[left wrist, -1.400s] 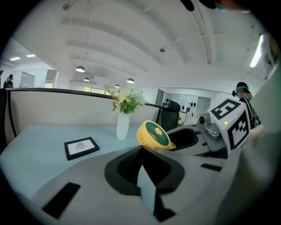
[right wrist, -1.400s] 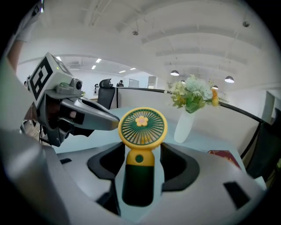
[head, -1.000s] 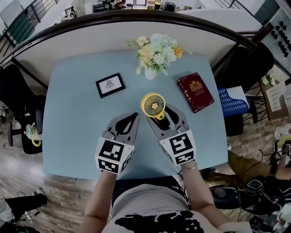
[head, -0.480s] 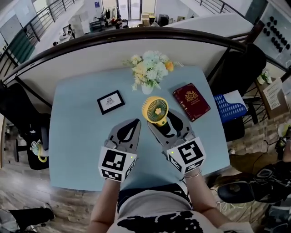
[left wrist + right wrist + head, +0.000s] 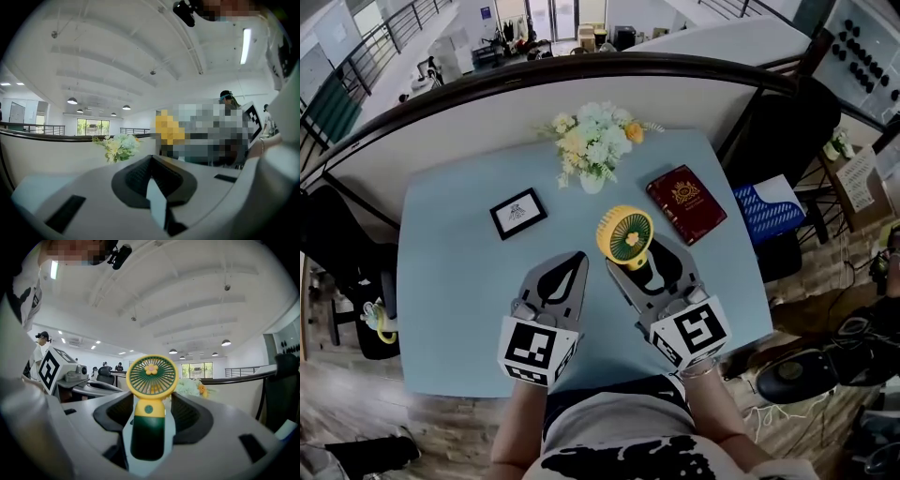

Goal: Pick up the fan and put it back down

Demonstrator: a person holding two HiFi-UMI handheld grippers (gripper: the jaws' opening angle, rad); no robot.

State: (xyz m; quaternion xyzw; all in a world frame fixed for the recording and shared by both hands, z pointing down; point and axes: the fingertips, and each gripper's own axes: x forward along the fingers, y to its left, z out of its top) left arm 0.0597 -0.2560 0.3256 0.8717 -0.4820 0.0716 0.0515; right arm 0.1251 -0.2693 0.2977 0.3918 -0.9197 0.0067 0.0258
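Fan (image 5: 626, 239) stands upright in your right gripper (image 5: 639, 255), jaws clamped on its green handle, and looks lifted off the table (image 5: 450, 281). Left gripper (image 5: 578, 257) is pinched together, empty, just beside. Risk: the head is top-heavy, so tilting on the way down could tip it on landing. Flower vase (image 5: 591, 155) and red book (image 5: 686, 202) crowd the far side; bare table lies underneath and to the left.
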